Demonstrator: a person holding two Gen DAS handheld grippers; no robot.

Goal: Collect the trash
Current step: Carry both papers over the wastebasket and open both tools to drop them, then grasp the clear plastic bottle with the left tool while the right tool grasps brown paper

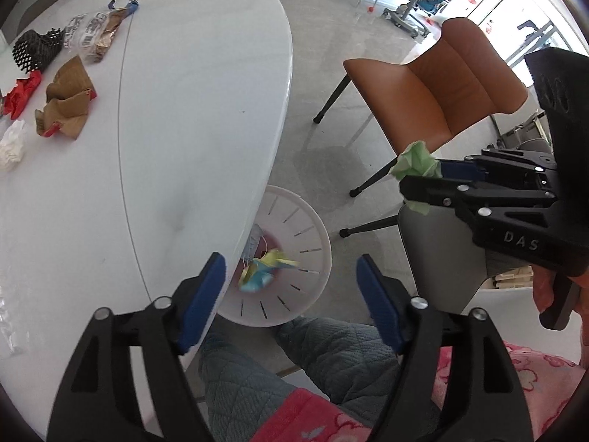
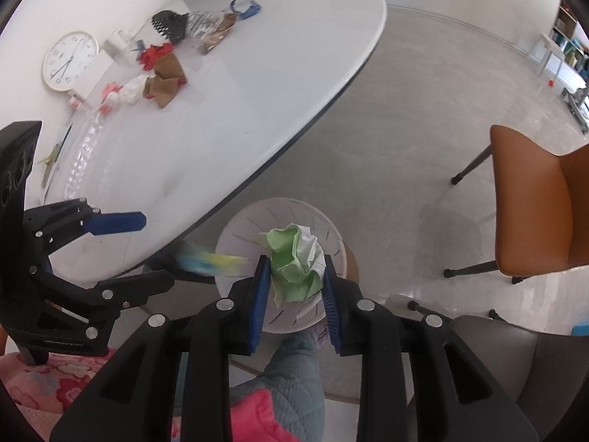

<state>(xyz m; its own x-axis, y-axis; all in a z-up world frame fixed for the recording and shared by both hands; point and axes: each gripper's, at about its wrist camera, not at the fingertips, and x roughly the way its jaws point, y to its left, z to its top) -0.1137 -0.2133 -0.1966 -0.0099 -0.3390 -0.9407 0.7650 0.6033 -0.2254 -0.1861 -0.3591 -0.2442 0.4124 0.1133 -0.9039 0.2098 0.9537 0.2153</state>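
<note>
My left gripper [image 1: 291, 287] is open and empty above the white slotted bin [image 1: 313, 254] on the floor by the table edge. A blurred yellow-and-blue wad [image 1: 263, 270] is in mid-air over the bin; it also shows in the right wrist view [image 2: 213, 261]. My right gripper [image 2: 294, 294] is shut on a crumpled green-and-white paper ball [image 2: 296, 265] above the bin [image 2: 335, 239]. The right gripper [image 1: 423, 180] shows in the left wrist view with the green paper [image 1: 416, 162]. More trash lies on the white table [image 1: 184, 110]: brown paper [image 1: 68, 99], red wrapper [image 1: 22, 94], white tissue [image 1: 13, 141], black net [image 1: 36, 49].
An orange chair [image 1: 441, 84] stands right of the bin, a grey chair [image 1: 438, 254] nearer. The person's legs in quilted trousers [image 1: 331, 361] are below the grippers. A clock [image 2: 70, 60] and small items lie at the table's far side.
</note>
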